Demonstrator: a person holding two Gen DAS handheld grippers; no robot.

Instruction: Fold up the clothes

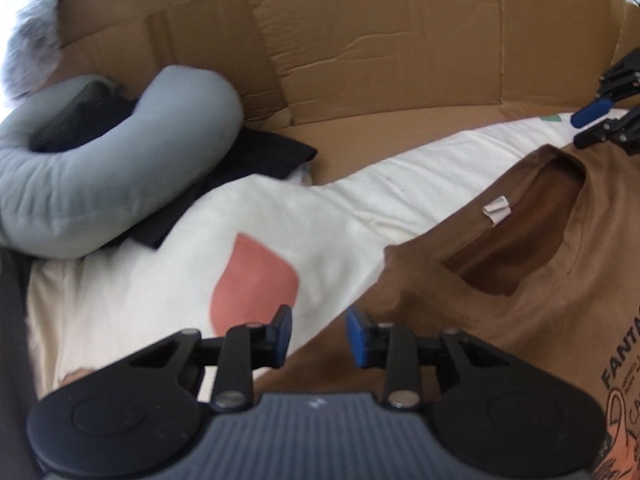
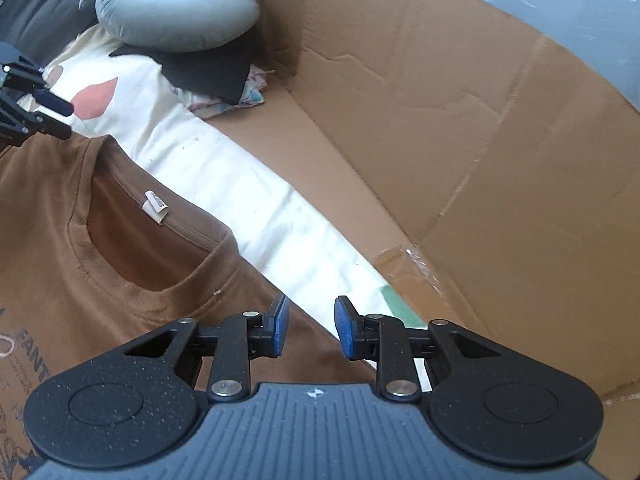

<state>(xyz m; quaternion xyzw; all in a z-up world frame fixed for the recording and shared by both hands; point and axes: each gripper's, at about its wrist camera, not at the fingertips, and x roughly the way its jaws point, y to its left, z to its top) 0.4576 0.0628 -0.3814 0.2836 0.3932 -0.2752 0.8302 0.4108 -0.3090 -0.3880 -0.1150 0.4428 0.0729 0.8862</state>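
Both grippers, left (image 1: pixel 319 336) and right (image 2: pixel 312 330), hover with jaws parted and empty over the brown T-shirt (image 1: pixel 520 280) (print side up), spread flat on the cream sheet (image 1: pixel 320 208), presumably for folding.

There are two grippers: the left gripper (image 1: pixel 319 336) and the right gripper (image 2: pixel 308 330), and each one has two fingers with blue pads. There is one brown T-shirt (image 2: pixel 72 264) with one small white tag (image 2: pixel 156 207), one cream sheet (image 1: pixel 280 224) with one pink shape (image 1: pixel 256 280), and one grey curved pillow (image 1: pixel 100 184). There is one dark cloth (image 1: pixel 256 160) under the pillow, and brown cardboard (image 2: pixel 460 128) stands behind it all.
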